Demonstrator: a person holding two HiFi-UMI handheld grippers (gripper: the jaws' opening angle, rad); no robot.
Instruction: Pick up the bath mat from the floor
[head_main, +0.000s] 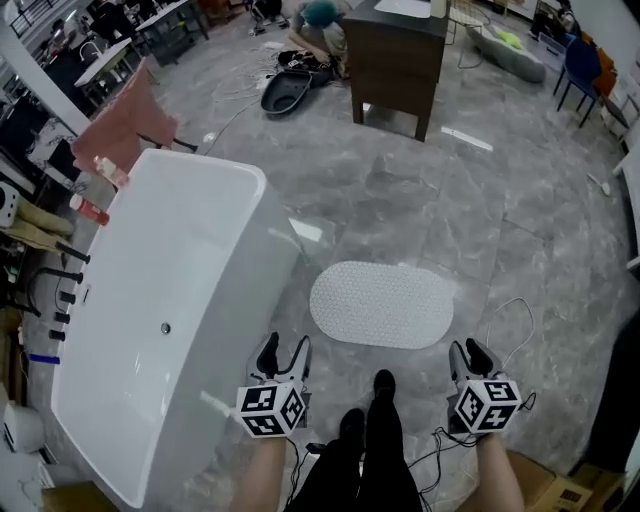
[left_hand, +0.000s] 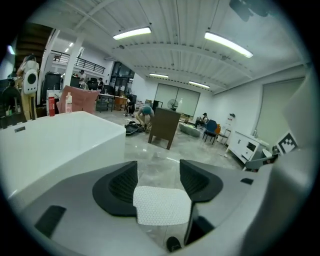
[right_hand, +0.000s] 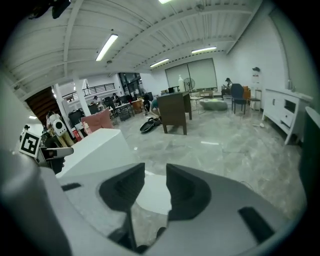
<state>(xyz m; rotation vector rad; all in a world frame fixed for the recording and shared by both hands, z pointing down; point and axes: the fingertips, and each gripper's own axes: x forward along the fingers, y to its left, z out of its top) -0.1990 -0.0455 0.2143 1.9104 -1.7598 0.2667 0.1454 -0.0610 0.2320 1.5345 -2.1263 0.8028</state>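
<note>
The white, dimpled oval bath mat (head_main: 380, 303) lies flat on the grey marble floor just right of the bathtub. Both grippers hover above the floor on the near side of it, apart from it. My left gripper (head_main: 285, 350) sits by the mat's near-left end, its jaws open and empty; in the left gripper view the bath mat (left_hand: 161, 205) shows through the gap of the left gripper (left_hand: 158, 175). My right gripper (head_main: 472, 352) is off the mat's near-right end, also open with nothing between the jaws; the right gripper (right_hand: 155, 182) frames part of the bath mat (right_hand: 152, 197).
A white bathtub (head_main: 170, 300) fills the left side, close to my left gripper. The person's dark shoes (head_main: 382, 385) stand between the grippers. A thin cable (head_main: 515, 320) loops on the floor at right. A dark wooden cabinet (head_main: 395, 60) stands farther back.
</note>
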